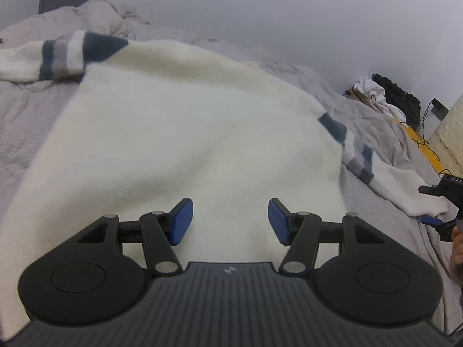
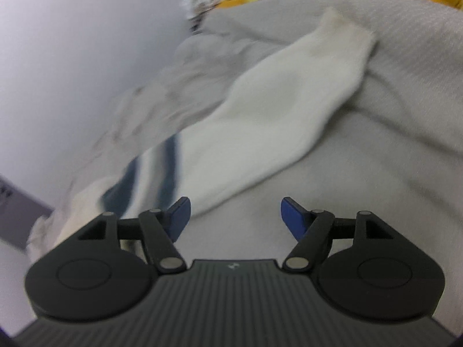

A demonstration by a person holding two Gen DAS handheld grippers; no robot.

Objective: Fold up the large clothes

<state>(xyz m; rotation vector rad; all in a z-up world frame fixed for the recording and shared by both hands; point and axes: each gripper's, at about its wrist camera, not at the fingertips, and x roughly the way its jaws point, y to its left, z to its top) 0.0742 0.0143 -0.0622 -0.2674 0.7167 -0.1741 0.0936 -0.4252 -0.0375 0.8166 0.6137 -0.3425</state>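
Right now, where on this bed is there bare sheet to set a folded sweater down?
Bare grey sheet lies just right of the sweater's outstretched sleeve, ahead of the right gripper. The cream sweater crowds the middle; rumpled bedding fills the far left corner.

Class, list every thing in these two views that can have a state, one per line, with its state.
Cream knitted sweater with dark blue and grey stripes: spread flat on the bed, not yet folded.
Sweater's right sleeve: stretched out to the side, unfolded.
Grey bedsheet: wrinkled.
Left gripper: open, empty.
Right gripper: open, empty.
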